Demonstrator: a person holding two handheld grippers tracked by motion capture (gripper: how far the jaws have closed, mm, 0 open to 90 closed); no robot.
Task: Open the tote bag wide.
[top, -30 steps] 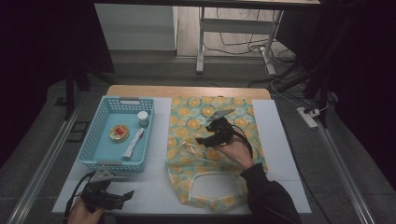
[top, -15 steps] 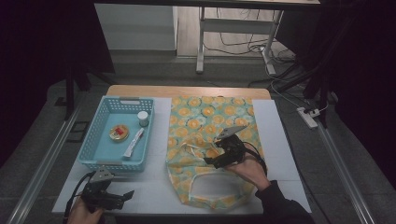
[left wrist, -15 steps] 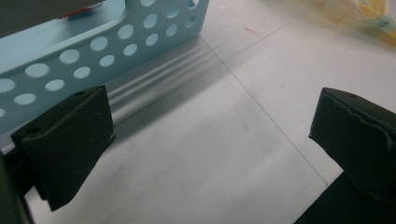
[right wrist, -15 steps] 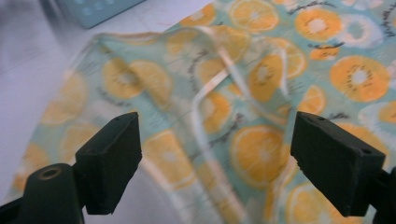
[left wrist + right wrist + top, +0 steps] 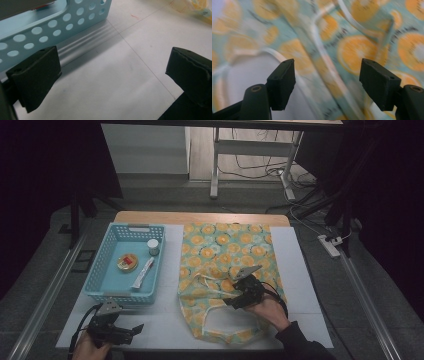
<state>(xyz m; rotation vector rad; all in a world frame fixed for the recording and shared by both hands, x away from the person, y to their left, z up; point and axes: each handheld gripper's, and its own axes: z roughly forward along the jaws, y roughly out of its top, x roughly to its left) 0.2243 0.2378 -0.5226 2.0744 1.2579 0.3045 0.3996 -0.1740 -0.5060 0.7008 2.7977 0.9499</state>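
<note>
Black hand-held gripper (image 5: 235, 296), dark sleeve (image 5: 300, 345)

I see the basket (image 5: 111, 285) left of centre with 3 items in it, the bag (image 5: 220, 255) at centre on the table (image 5: 300, 285), my right gripper (image 5: 231, 302) over its lower part, my left gripper (image 5: 137, 327) at lower left.

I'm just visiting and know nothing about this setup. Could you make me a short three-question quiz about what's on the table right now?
1. True or false: the right gripper is over the orange-print bag.
2. What holds the small jar? A) blue basket B) the bag C) bare table
3. Are the left gripper jaws open or shut?

Key:
1. True; its open jaws hang over the bag, near the white handle.
2. A.
3. Open, with nothing between them, beside the basket.
</note>
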